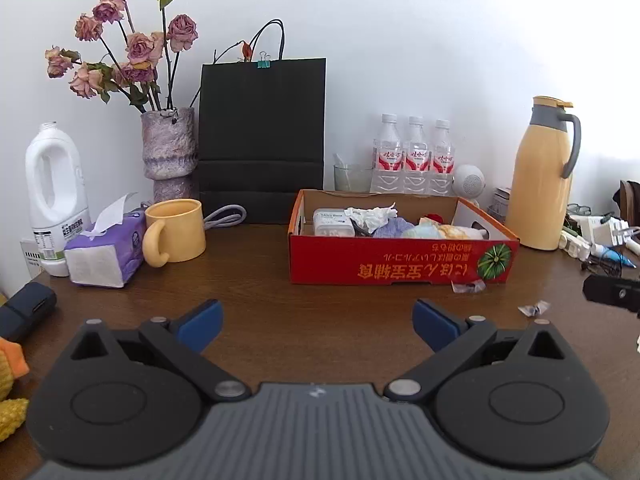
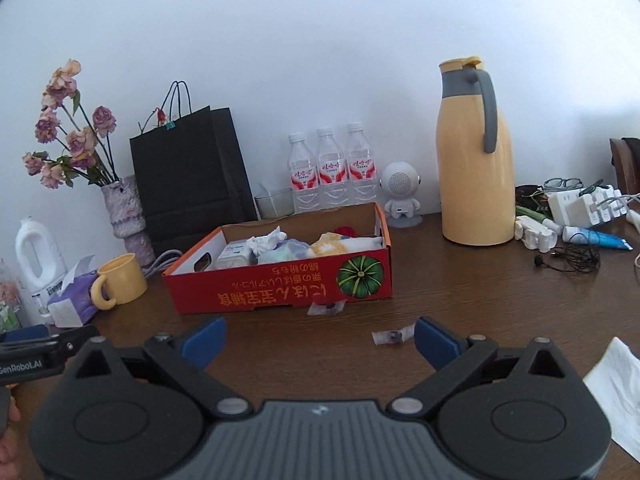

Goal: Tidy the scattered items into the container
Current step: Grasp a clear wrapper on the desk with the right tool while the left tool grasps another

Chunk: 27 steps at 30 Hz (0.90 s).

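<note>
both grippers are held wide apart and empty: left gripper [image 1: 316, 326], right gripper [image 2: 320, 338]. the red box [image 2: 280, 288] is partly filled already. two small wrappers are left on the table [image 2: 460, 300]: one wrapper [image 2: 326, 308] touching or just beside the box front, the other wrapper [image 2: 391, 337] just inside the right gripper's right fingertip. risk: thin flat film may be slid, not pinched, if the pads are closed too high; the near one could be pushed under the box edge. a white tissue [image 2: 616, 392] at far right could be missed.
</note>
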Each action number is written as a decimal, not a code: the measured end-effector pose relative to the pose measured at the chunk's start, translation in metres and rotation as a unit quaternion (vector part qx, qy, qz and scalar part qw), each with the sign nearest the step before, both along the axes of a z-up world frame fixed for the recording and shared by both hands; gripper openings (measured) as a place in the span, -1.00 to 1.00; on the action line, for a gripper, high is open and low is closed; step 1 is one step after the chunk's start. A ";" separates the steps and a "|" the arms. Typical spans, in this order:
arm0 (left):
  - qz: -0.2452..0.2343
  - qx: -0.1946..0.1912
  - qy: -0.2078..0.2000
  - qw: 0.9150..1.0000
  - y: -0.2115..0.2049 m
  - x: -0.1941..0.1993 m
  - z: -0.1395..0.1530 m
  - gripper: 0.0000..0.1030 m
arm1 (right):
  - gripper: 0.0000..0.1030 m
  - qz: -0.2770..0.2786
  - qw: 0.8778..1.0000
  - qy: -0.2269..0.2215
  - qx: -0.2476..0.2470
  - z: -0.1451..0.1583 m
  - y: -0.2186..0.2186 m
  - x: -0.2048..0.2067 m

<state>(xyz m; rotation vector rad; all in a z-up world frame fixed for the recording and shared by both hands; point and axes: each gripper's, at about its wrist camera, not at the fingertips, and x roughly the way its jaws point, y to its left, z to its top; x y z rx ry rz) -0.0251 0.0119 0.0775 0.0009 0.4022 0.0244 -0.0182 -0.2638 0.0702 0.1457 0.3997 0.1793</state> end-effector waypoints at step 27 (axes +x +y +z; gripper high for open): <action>-0.119 -0.032 0.119 0.985 -0.098 0.164 -0.038 0.56 | -0.58 0.022 0.986 0.148 -0.074 -0.066 -0.021 0.168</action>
